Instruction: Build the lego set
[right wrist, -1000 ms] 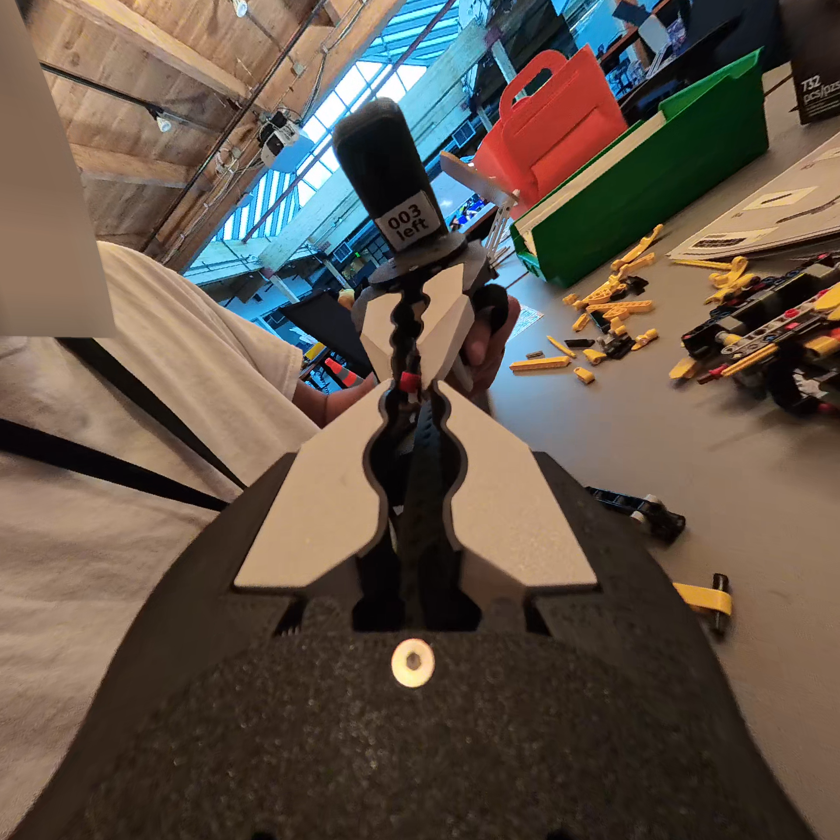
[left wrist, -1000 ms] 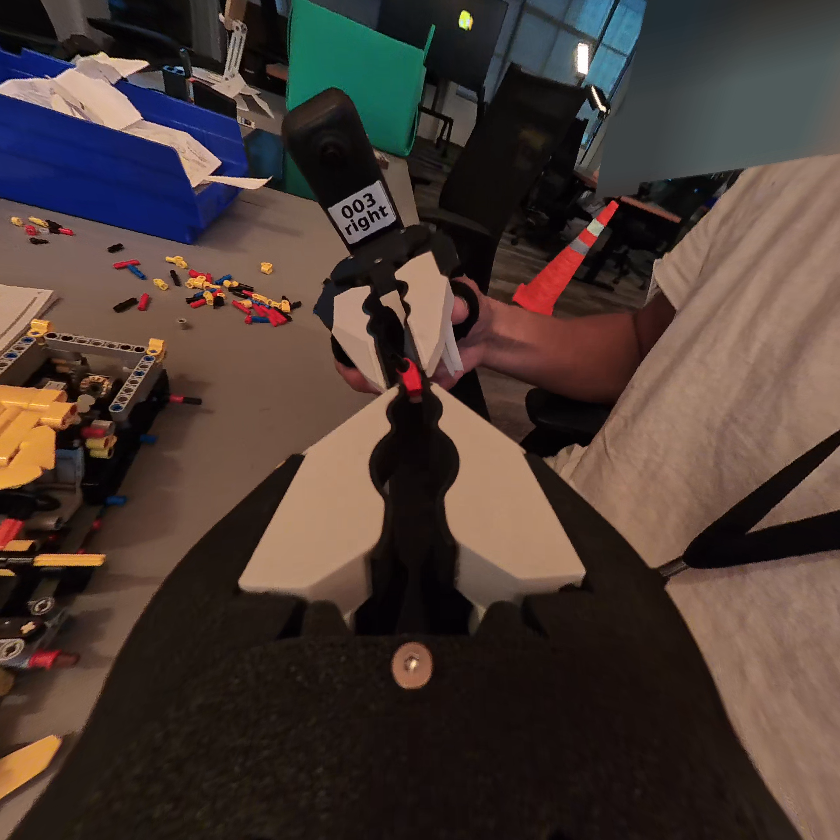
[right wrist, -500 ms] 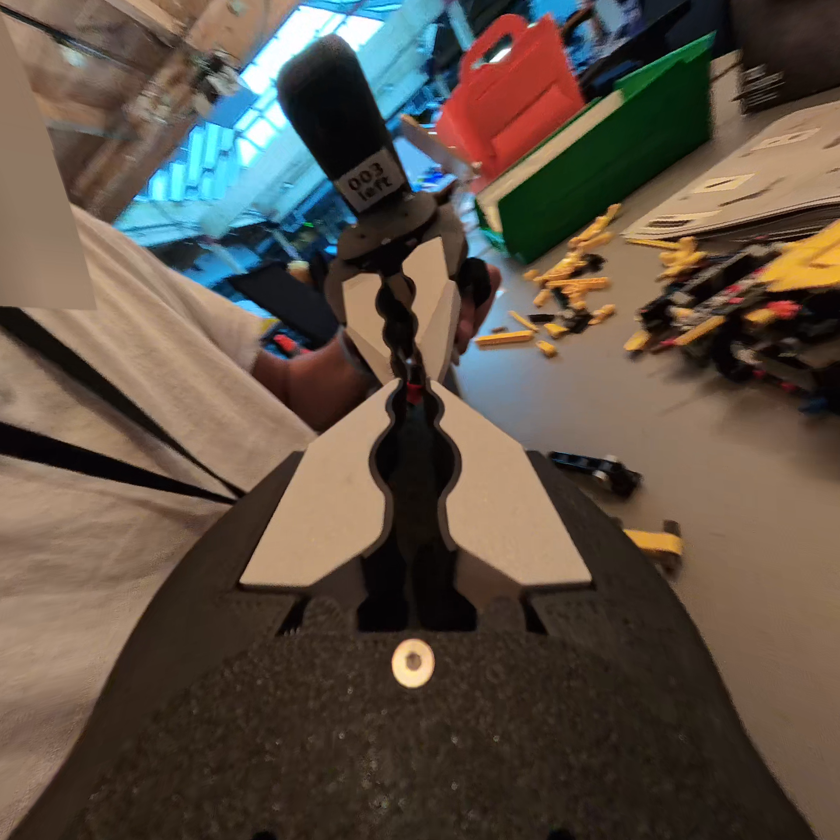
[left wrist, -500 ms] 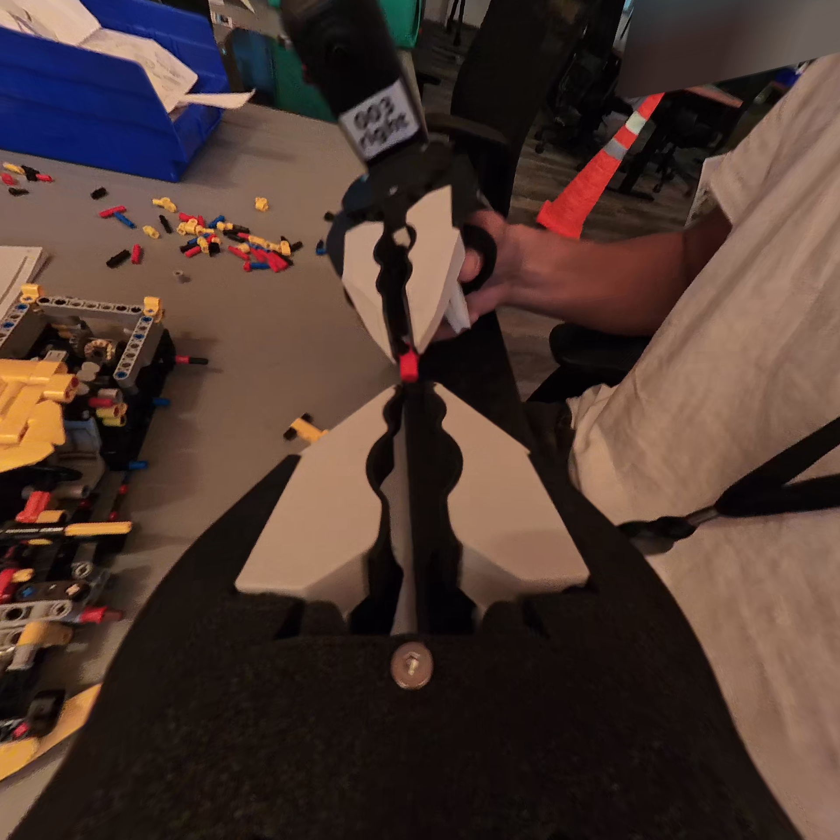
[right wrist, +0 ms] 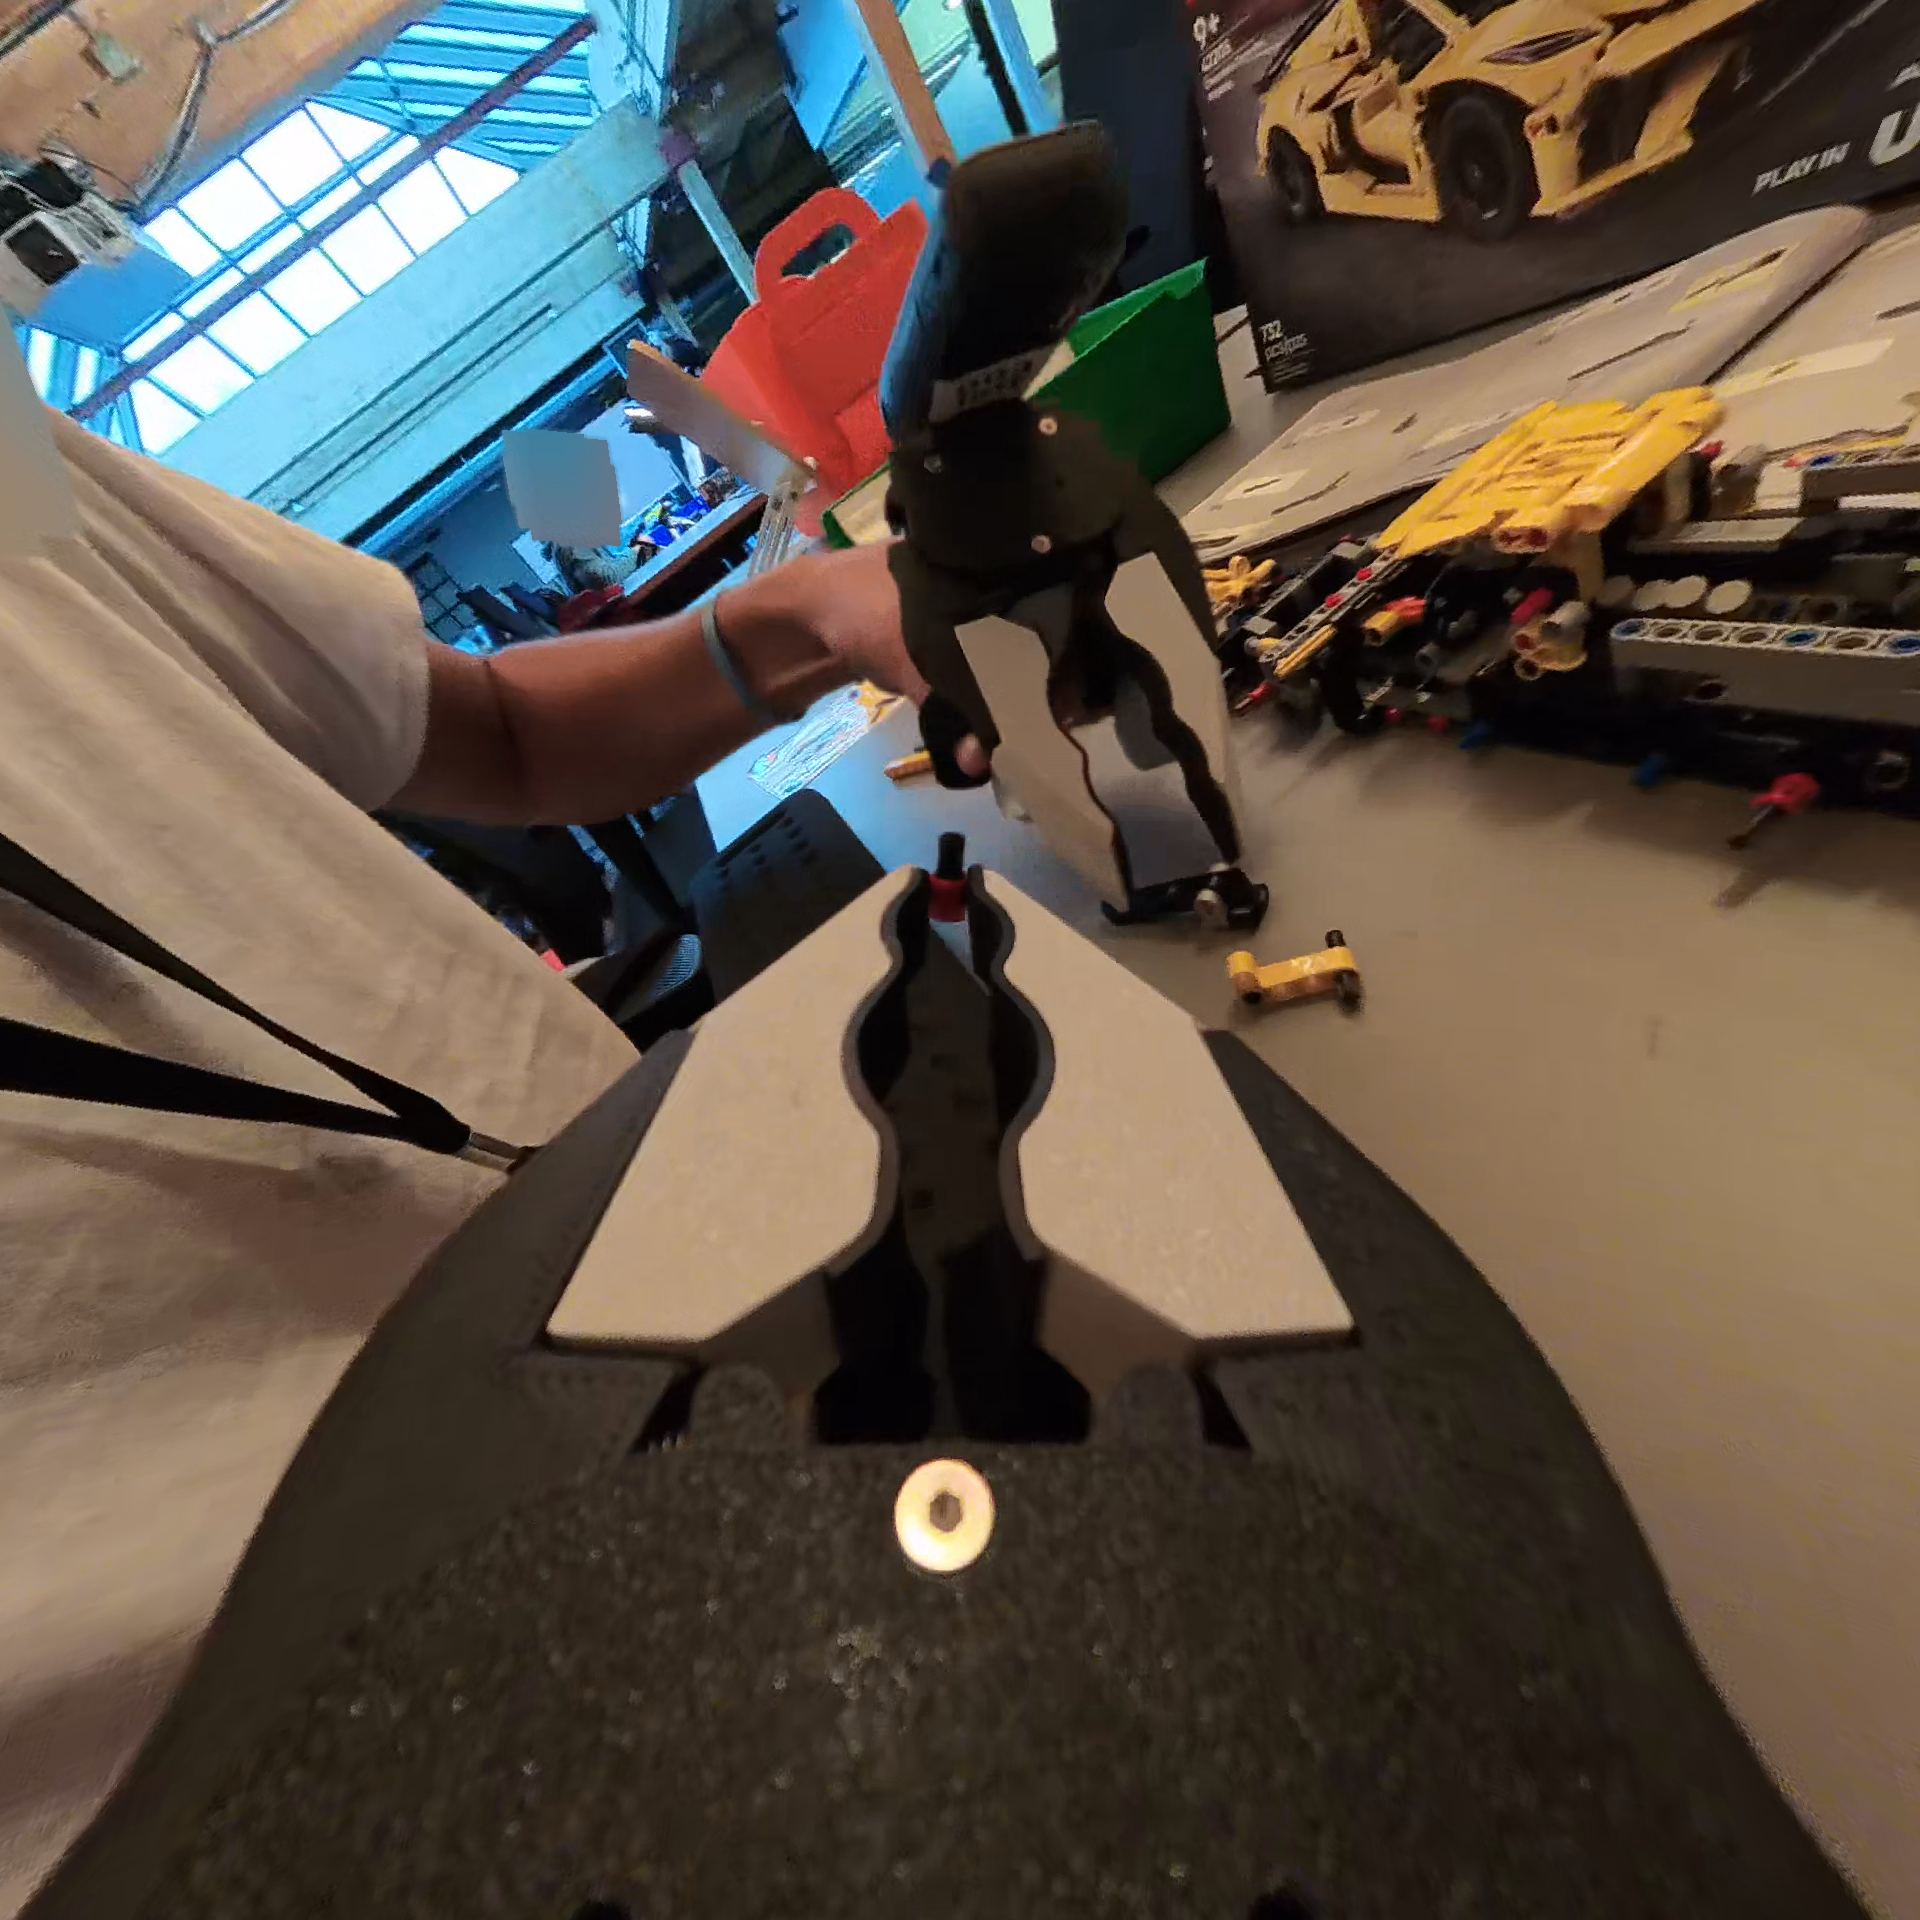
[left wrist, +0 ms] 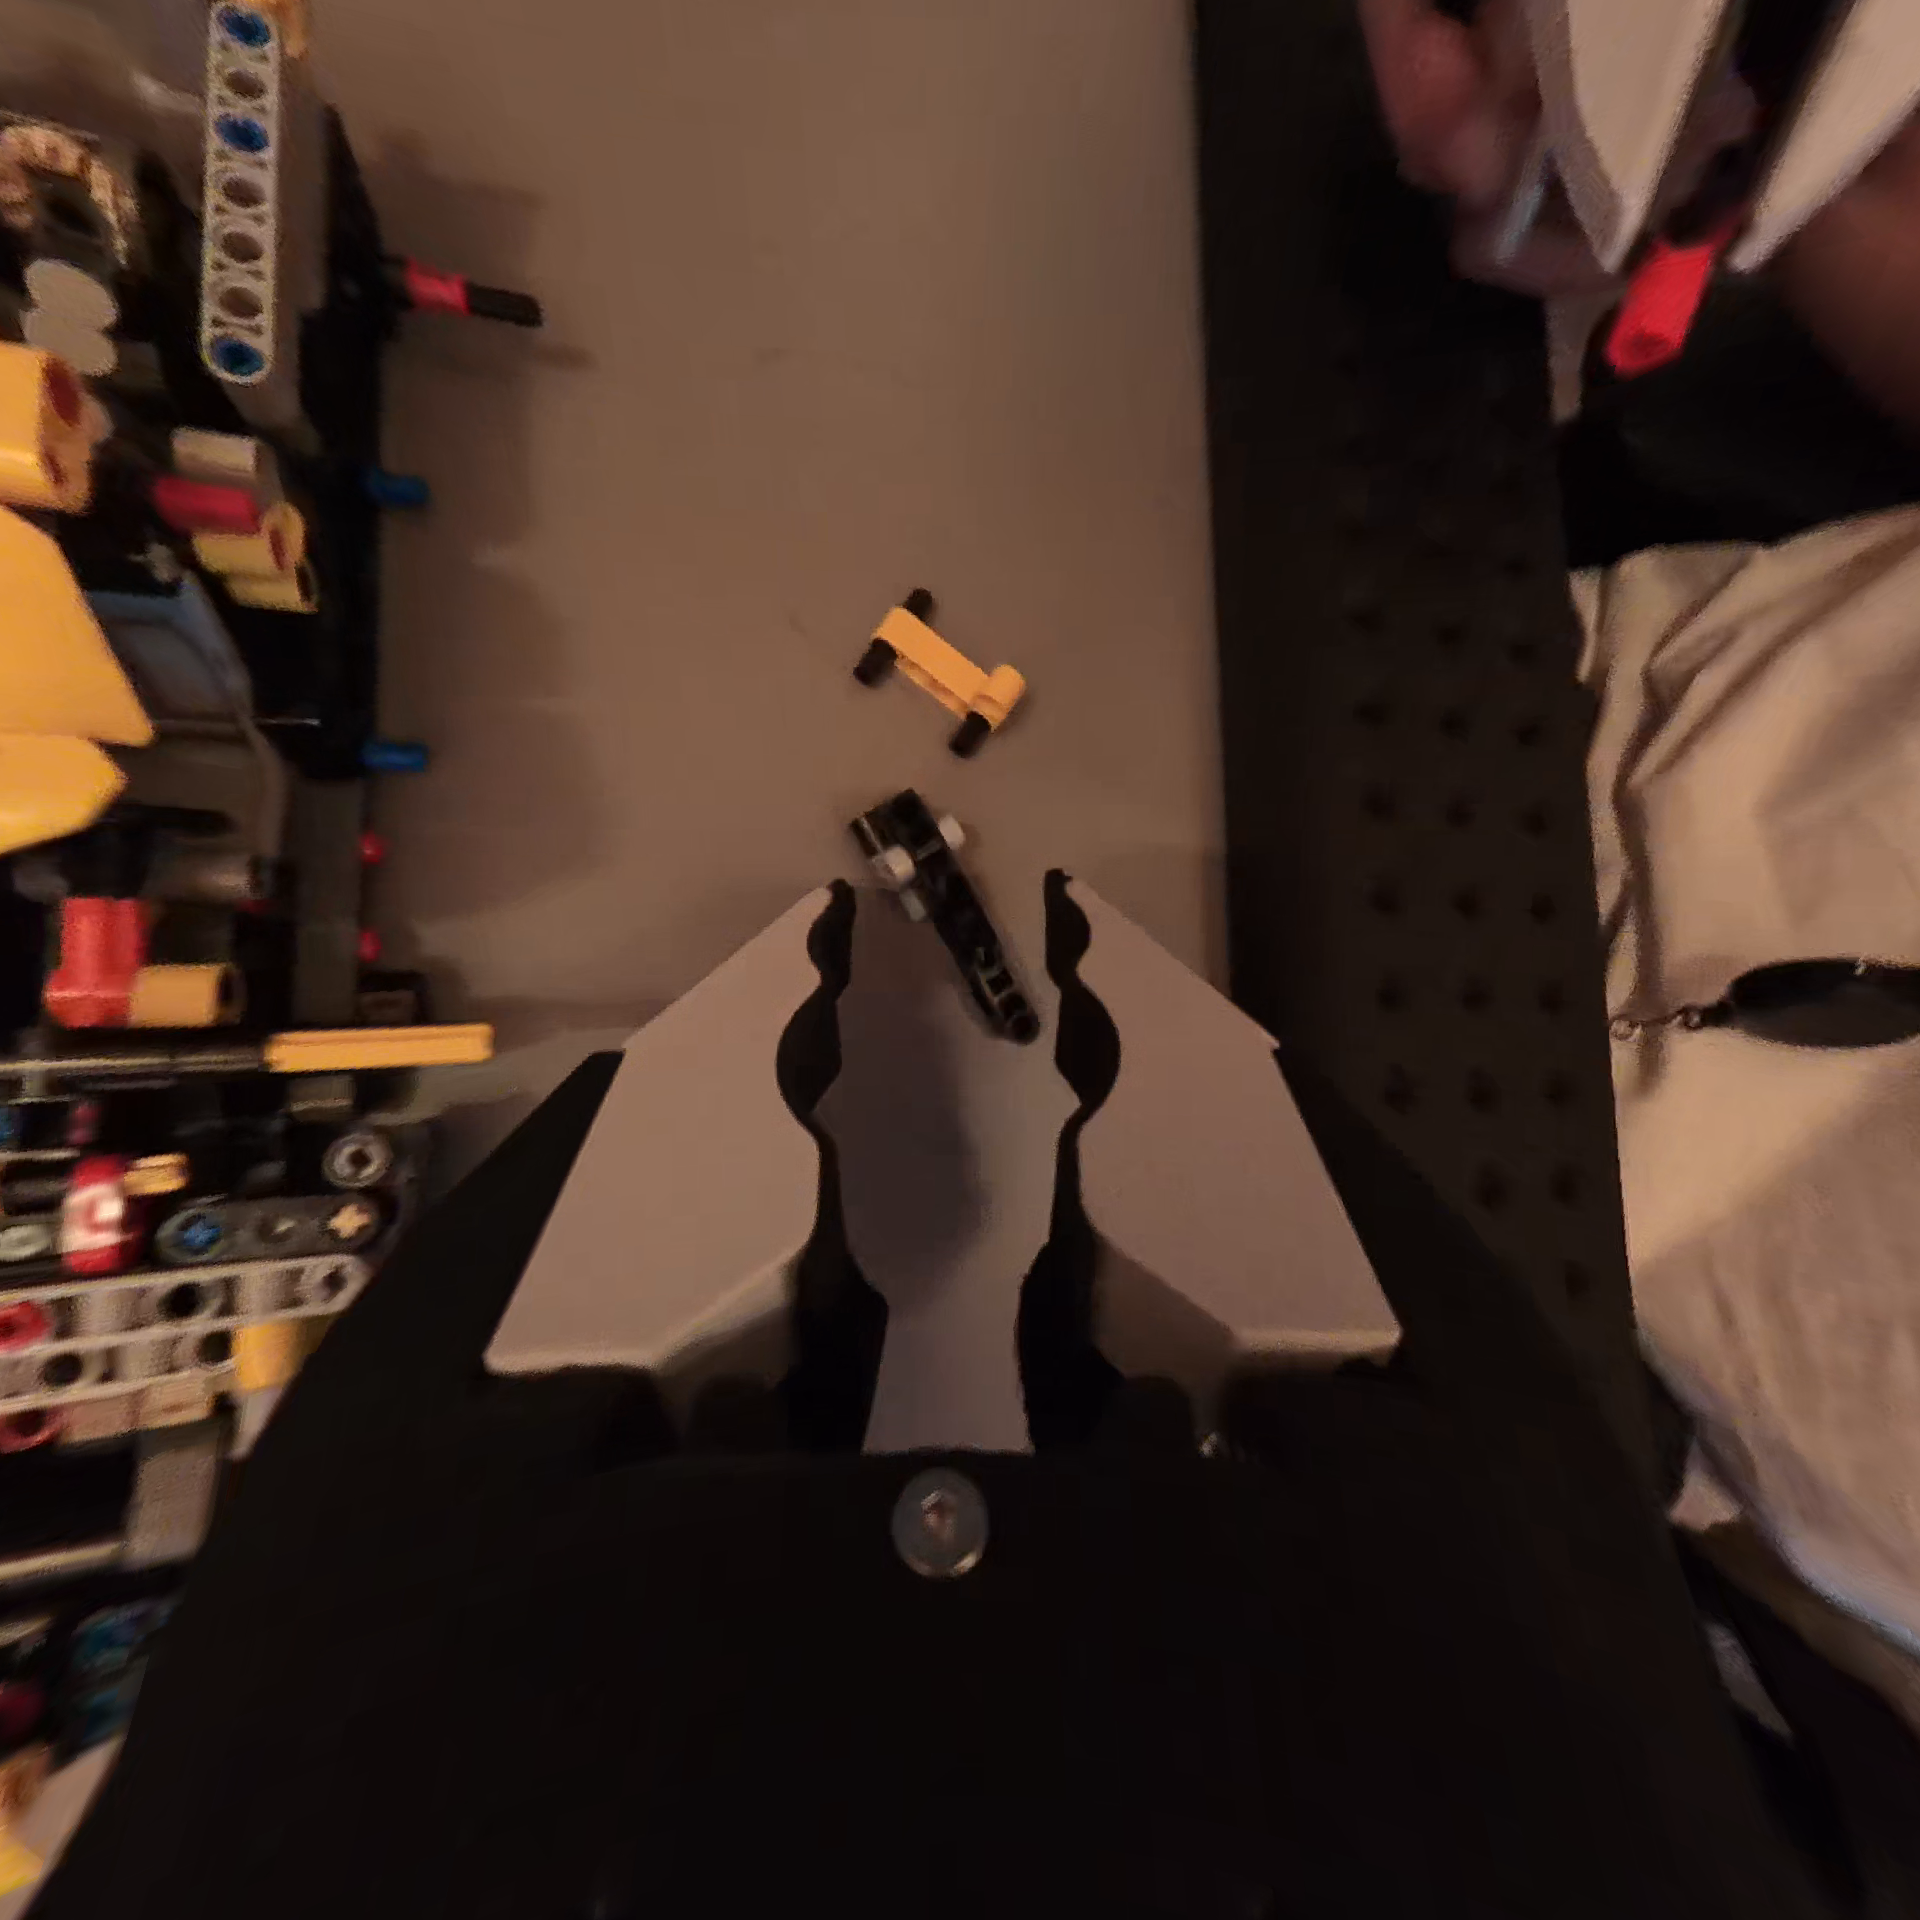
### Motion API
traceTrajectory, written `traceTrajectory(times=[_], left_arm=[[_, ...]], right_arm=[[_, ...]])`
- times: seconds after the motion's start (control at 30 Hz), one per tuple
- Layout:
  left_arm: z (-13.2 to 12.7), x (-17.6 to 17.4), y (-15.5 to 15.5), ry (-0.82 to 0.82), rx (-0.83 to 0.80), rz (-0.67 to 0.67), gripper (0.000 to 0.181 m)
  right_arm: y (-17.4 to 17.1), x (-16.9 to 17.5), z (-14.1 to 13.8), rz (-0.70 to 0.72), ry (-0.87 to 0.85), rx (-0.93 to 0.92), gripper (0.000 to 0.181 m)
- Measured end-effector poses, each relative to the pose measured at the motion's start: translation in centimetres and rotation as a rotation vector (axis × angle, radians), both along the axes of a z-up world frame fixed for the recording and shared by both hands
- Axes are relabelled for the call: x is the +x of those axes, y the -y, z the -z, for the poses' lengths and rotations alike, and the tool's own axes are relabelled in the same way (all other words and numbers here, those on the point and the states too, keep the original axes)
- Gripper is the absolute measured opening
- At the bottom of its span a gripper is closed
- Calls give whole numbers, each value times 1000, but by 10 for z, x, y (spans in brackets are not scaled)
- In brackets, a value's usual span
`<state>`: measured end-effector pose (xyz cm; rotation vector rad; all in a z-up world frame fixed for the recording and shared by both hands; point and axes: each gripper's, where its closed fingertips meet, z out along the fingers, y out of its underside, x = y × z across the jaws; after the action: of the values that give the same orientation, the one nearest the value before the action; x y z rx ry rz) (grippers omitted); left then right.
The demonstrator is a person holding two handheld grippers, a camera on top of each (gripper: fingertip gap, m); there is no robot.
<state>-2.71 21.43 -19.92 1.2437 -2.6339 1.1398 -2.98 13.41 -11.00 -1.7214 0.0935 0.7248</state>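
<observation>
Between our spread left fingers (left wrist: 948, 888), low over the desk (left wrist: 831, 416), lies the black beam (left wrist: 951, 920), slanted across the gap; just beyond their tips sits the small yellow piece (left wrist: 940, 670), and farther left the half-built lego set (left wrist: 156, 727). A crooked close could skate the beam sideways or knock the yellow piece. A second ago both grippers met tip to tip in the air; now our right fingers (right wrist: 948, 894) alone pinch the red pin (right wrist: 945, 896).
</observation>
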Motion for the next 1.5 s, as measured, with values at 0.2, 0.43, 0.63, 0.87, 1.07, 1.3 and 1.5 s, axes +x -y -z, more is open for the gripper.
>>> traceTrajectory(times=[0.2, 0.43, 0.63, 0.87, 1.07, 1.3, 1.5], left_arm=[[8, 1, 4, -92, -17, -136, 15], [-71, 15, 12, -36, -691, -350, 14], [-125, 19, 6, 85, -1189, -430, 13], [-153, 18, 5, 185, -1507, -485, 13], [-150, 13, 5, 162, -1599, -492, 8], [-150, 9, -1, 152, -1655, -526, 7], [-154, 9, -3, 158, -1671, -558, 7]], right_arm=[[-1, -2, 1, -29, -20, -5, 6], [-5, 15, -8, 107, 30, 59, 6], [-24, 25, -46, 352, 226, 288, 6], [-57, 12, -59, 426, 281, 348, 6], [-66, 13, -62, 492, 366, 332, 6], [-66, 11, -60, 535, 496, 308, 6], [-67, 5, -61, 604, 769, 310, 6]])
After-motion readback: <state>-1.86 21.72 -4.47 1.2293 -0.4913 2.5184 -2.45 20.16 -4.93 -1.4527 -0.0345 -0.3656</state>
